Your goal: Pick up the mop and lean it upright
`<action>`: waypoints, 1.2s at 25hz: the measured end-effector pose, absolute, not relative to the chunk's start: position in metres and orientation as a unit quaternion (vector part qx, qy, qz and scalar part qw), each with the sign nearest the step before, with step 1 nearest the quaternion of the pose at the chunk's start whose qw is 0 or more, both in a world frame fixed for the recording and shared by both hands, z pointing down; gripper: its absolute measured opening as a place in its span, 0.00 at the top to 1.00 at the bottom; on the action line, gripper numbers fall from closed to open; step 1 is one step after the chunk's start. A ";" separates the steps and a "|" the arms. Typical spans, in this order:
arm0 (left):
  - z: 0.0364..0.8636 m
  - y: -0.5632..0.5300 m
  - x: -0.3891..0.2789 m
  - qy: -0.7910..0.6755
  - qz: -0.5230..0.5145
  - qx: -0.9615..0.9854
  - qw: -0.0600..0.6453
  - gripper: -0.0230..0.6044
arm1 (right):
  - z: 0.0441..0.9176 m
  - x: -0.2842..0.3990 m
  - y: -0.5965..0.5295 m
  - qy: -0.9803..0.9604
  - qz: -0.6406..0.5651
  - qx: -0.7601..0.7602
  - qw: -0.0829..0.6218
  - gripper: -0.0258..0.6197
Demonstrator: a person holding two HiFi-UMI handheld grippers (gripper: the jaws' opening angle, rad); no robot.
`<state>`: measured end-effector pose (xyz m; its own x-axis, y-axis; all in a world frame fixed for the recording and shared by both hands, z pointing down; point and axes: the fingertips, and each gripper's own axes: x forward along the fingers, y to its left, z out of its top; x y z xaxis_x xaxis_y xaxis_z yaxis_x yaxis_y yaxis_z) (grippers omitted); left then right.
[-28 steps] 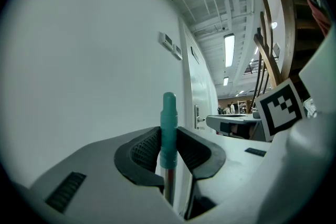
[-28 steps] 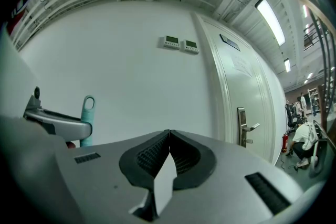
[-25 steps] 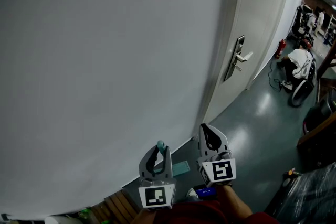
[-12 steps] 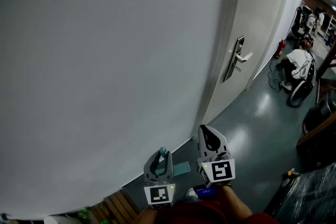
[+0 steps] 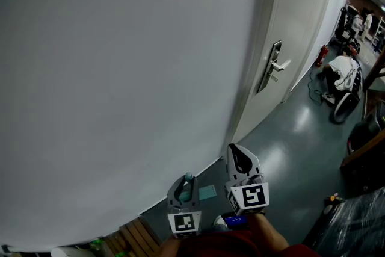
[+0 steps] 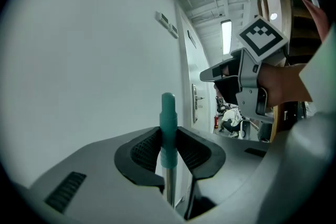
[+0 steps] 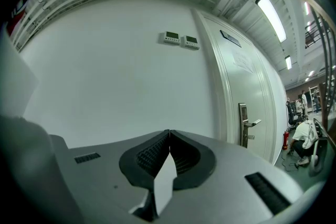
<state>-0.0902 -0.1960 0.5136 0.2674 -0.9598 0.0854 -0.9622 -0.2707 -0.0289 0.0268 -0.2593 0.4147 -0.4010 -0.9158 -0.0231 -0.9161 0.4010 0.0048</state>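
Head view and left gripper view together show where the mop (image 6: 168, 118) is held: close in front of the white wall (image 5: 120, 99), upright, with its top end clamped in the left gripper (image 6: 168, 136). The handle's top is capped in teal plastic, a narrow rounded tip being stepped out into a thicker teal sleeve. Below the sleeve a bare silvery metal shaft is seen running straight down. The ribbed black pads (image 6: 144, 149) are pressed against the teal sleeve from both sides, so the jaws are held partly apart by the handle's width, with the tip sticking up above them. From the head, only that teal tip is seen over the left gripper. A flat teal pad (image 5: 207, 192) is seen on the floor (image 5: 289, 141) at the foot of the wall; whether it is joined to the shaft cannot be told. The right gripper (image 7: 169, 136) is pointed at the wall, further along it toward the door (image 5: 295, 39), with its jaws closed fully against each other and nothing caught between them.
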 end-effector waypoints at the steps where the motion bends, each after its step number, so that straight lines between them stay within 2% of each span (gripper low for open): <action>1: 0.514 -0.196 -0.090 -0.603 0.041 0.797 0.012 0.79 | 0.415 0.026 -0.260 0.837 0.008 -0.547 0.008 0.93; 22: 0.513 -0.210 -0.099 -0.606 0.044 0.794 -0.005 0.79 | 0.417 0.023 -0.266 0.839 0.008 -0.545 0.005 0.93; 30: 0.521 -0.230 -0.101 -0.607 0.039 0.793 0.016 0.79 | 0.419 0.030 -0.270 0.836 0.007 -0.549 0.004 0.93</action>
